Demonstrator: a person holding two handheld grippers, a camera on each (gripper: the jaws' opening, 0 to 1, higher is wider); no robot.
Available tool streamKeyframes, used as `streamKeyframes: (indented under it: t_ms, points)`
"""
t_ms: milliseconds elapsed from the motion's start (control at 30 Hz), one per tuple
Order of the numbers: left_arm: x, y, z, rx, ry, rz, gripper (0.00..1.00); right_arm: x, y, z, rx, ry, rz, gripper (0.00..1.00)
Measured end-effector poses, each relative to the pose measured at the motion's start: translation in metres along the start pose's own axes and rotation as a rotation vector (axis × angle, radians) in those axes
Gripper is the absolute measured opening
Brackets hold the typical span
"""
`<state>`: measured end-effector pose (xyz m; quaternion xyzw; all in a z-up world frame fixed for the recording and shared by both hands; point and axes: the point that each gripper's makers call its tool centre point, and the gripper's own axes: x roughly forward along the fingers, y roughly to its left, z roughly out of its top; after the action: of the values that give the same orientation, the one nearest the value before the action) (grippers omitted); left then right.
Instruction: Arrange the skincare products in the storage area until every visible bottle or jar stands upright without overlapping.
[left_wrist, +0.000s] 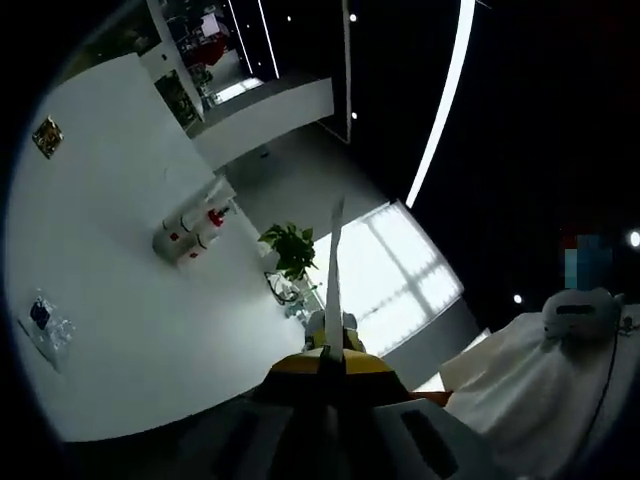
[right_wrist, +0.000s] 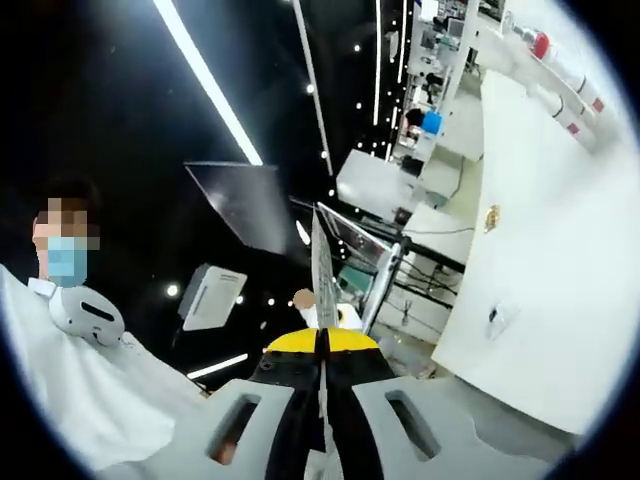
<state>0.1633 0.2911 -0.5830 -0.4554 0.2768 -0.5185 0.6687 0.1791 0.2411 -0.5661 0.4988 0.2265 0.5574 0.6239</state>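
Lab or showroom: white walls (left_wrist: 120, 200), ceiling light strips (right_wrist: 205, 80).

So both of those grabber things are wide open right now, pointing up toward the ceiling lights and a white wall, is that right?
Not quite: neither is open. In the left gripper view the left gripper has its jaws pressed together into one thin blade, and in the right gripper view the right gripper is shut the same way, with nothing between the jaws. The rest holds: they point toward ceiling light strips and a white wall.

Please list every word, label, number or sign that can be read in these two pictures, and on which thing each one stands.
No text can be read.
White wall boxes: red marks, too small.
Small wall picture: too blurred.
Gold wall plate: too small.
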Motion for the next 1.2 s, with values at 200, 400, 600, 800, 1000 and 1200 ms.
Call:
streamKeyframes:
  t_ms: [200, 400, 600, 800, 1000, 1200]
  points:
    - [0.005, 0.007, -0.014, 0.024, 0.082, 0.036, 0.05, 0.0, -0.005, 0.007, 0.043, -0.045, 0.001, 0.0]
    - [0.002, 0.008, -0.01, 0.065, 0.062, 0.062, 0.02, 0.004, -0.011, 0.011, 0.02, -0.033, -0.032, 0.0]
    - [0.0, 0.011, -0.007, 0.069, 0.051, 0.077, 0.01, 0.007, -0.015, 0.01, -0.01, 0.013, -0.036, 0.13]
    - [0.001, 0.014, -0.005, 0.083, 0.042, 0.098, 0.01, 0.012, -0.031, -0.008, -0.016, 0.128, -0.086, 0.22]
    - [-0.002, 0.011, 0.002, 0.089, 0.0, 0.094, 0.01, 0.017, -0.041, -0.024, -0.021, 0.212, -0.101, 0.13]
    - [-0.003, 0.014, 0.012, 0.06, -0.04, 0.096, 0.01, 0.02, -0.036, -0.011, 0.013, 0.15, -0.031, 0.05]
